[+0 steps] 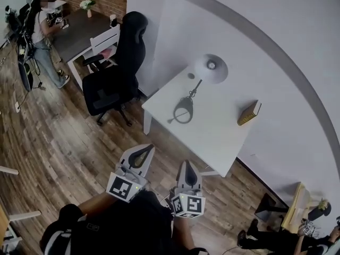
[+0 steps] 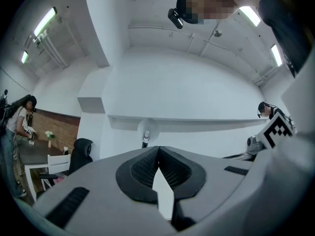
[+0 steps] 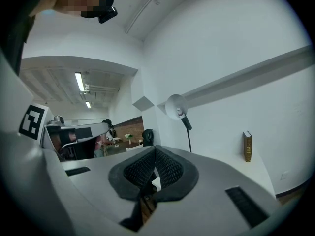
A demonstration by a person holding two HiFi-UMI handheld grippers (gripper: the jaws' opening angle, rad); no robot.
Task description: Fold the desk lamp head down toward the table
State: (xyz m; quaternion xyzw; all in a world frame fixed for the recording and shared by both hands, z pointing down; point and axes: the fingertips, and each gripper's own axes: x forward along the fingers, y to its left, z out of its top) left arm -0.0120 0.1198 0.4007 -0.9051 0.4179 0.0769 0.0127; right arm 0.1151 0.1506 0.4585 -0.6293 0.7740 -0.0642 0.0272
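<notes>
While I'm out on the wooden floor (image 1: pixel 64 142), the white worktop (image 1: pixel 223 137) lies ahead of me, pushed up against the white wall (image 1: pixel 276 31). Black office chair (image 1: pixel 114 73) near its left end. On the worktop, the desk lamp (image 1: pixel 197 86): ring base (image 1: pixel 183 110) around the middle, arm rising, round head (image 1: pixel 211 68) up by the wall, not folded down. Book (image 1: pixel 248 113) standing upright to the lamp's right, well apart from it. Now my claws: left claw (image 1: pixel 144 150) out over the floor, jaws pressed together, nothing between them. Right claw (image 1: pixel 187 166) just beside it, jaws closed too, empty. Both point toward the worktop, short of its near edge, well clear of the lamp.
</notes>
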